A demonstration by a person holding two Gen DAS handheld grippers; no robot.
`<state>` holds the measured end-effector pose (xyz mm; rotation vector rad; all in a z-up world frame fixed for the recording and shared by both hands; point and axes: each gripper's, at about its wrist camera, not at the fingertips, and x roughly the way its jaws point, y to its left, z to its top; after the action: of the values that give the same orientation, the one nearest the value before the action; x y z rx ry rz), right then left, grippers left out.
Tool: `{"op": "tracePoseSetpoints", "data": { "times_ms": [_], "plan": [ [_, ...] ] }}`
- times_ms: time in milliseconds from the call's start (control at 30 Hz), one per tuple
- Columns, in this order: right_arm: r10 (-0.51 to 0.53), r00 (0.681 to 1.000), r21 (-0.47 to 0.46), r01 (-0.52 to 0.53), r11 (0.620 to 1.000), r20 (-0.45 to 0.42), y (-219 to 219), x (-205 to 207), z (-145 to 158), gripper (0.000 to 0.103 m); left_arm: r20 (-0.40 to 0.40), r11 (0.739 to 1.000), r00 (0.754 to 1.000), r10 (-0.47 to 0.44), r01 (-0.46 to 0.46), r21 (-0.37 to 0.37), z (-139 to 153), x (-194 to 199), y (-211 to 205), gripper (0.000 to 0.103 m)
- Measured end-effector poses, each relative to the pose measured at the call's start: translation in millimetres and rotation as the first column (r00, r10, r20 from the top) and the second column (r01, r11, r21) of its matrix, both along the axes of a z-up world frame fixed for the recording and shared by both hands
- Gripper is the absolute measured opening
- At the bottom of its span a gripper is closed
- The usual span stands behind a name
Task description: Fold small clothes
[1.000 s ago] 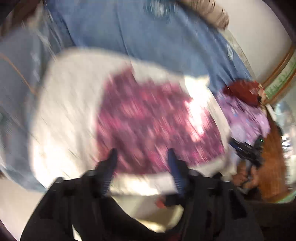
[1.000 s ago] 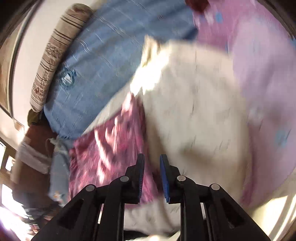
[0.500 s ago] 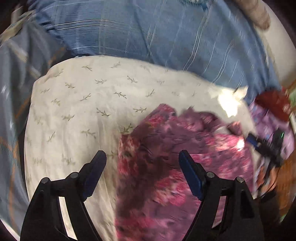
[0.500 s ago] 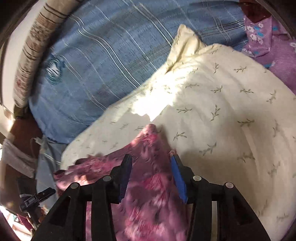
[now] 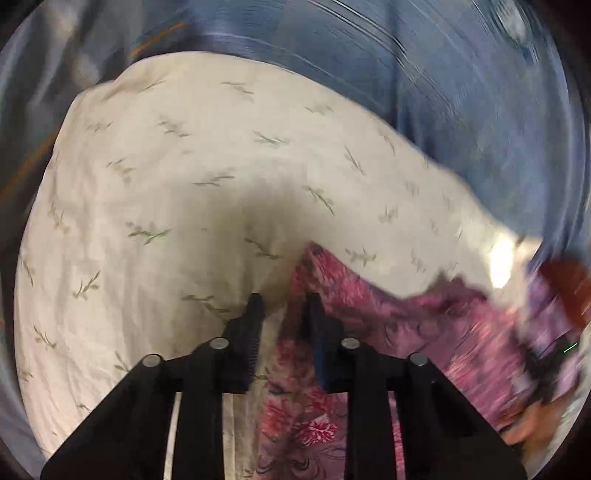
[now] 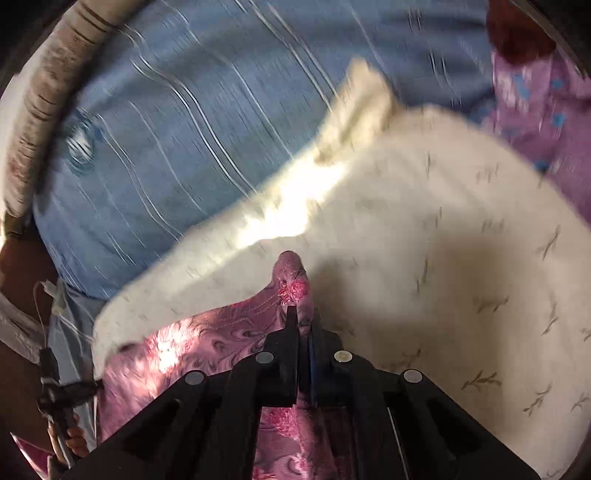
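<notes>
A pink and purple floral garment [image 5: 369, 325] lies on a cream pillow [image 5: 184, 177] printed with small leaf sprigs. My left gripper [image 5: 284, 306] sits low over the garment's left edge with its jaws narrowed around the cloth edge; a gap still shows between them. In the right wrist view the same garment [image 6: 207, 343] spreads to the lower left, and my right gripper [image 6: 303, 317] is shut on its far corner, which sticks up past the fingertips. The cream pillow [image 6: 461, 258] fills the right side.
A blue striped bedsheet [image 6: 184, 122] lies beyond the pillow, with a striped bolster [image 6: 48, 92] at its far edge. A purple cloth with blue flowers [image 6: 535, 110] and a dark red item [image 6: 517, 33] sit at the upper right. The other gripper [image 6: 59, 402] shows at the lower left.
Both grippers have narrowed from wide open. The right one closed on the garment's corner. The left one came down to the garment's left edge and its jaws drew close together.
</notes>
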<state>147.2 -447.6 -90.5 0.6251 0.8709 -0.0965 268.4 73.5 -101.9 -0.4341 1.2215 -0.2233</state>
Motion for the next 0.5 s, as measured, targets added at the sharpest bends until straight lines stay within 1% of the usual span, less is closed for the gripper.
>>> {"op": "tracePoseSetpoints", "data": {
  "times_ms": [33, 67, 100, 133, 167, 200, 233, 267, 300, 333, 400, 433, 467, 500],
  "plan": [
    [0.002, 0.999, -0.005, -0.002, 1.0, -0.046, 0, 1, -9, 0.009, -0.002, 1.0, 1.0, 0.015, -0.015, -0.023, 3, -3, 7, 0.021],
    [-0.001, 0.999, -0.007, 0.001, 1.0, -0.054, 1, -1, -11, 0.009, 0.009, 0.998, 1.0, 0.014, -0.013, -0.054, 8, -8, 14, 0.021],
    [-0.007, 0.999, 0.004, 0.007, 1.0, -0.035, 1, -7, -9, 0.01, 0.019, 0.998, 1.0, 0.006, -0.005, -0.061, 14, -15, 18, 0.021],
    [-0.02, 1.0, 0.021, 0.02, 1.0, -0.013, 0, -14, -5, 0.014, 0.032, 0.998, 0.999, -0.006, 0.008, -0.057, 21, -23, 21, 0.022],
    [-0.028, 1.0, 0.049, 0.027, 0.998, 0.013, -1, -25, 1, 0.018, 0.047, 0.998, 0.998, -0.033, 0.036, -0.059, 28, -34, 22, 0.029],
    [-0.027, 0.999, 0.066, 0.025, 0.997, 0.03, -2, -32, 5, 0.024, 0.055, 0.995, 0.997, -0.062, 0.066, -0.07, 33, -45, 22, 0.045],
    [-0.025, 0.998, 0.081, 0.021, 0.997, 0.051, -1, -45, 9, 0.028, 0.062, 0.992, 0.994, -0.085, 0.09, -0.087, 36, -59, 23, 0.052],
    [-0.019, 0.998, 0.089, 0.013, 0.996, 0.06, 1, -54, 13, 0.03, 0.079, 0.987, 0.991, -0.106, 0.114, -0.111, 39, -77, 24, 0.062],
    [-0.005, 0.997, 0.1, -0.003, 0.995, 0.071, 4, -69, 16, 0.03, 0.09, 0.984, 0.988, -0.127, 0.138, -0.117, 39, -91, 23, 0.064],
    [0.007, 0.997, 0.107, -0.016, 0.994, 0.083, 8, -84, 19, 0.031, 0.1, 0.981, 0.983, -0.156, 0.166, -0.102, 38, -113, 23, 0.064],
    [0.023, 0.996, 0.102, -0.032, 0.994, 0.091, 16, -108, 21, 0.033, 0.095, 0.982, 0.982, -0.16, 0.168, -0.084, 33, -143, 23, 0.064],
    [0.026, 0.996, 0.084, -0.033, 0.996, 0.089, 20, -123, 21, 0.034, 0.085, 0.982, 0.984, -0.155, 0.162, -0.092, 28, -149, 26, 0.064],
    [0.023, 0.996, 0.047, -0.027, 0.999, 0.08, 23, -135, 21, 0.034, 0.069, 0.98, 0.987, -0.147, 0.155, -0.126, 21, -160, 30, 0.064],
    [0.017, 0.997, 0.012, -0.018, 1.0, 0.069, 25, -141, 18, 0.037, 0.049, 0.976, 0.989, -0.138, 0.145, -0.162, 15, -166, 33, 0.064]
  ]
}}
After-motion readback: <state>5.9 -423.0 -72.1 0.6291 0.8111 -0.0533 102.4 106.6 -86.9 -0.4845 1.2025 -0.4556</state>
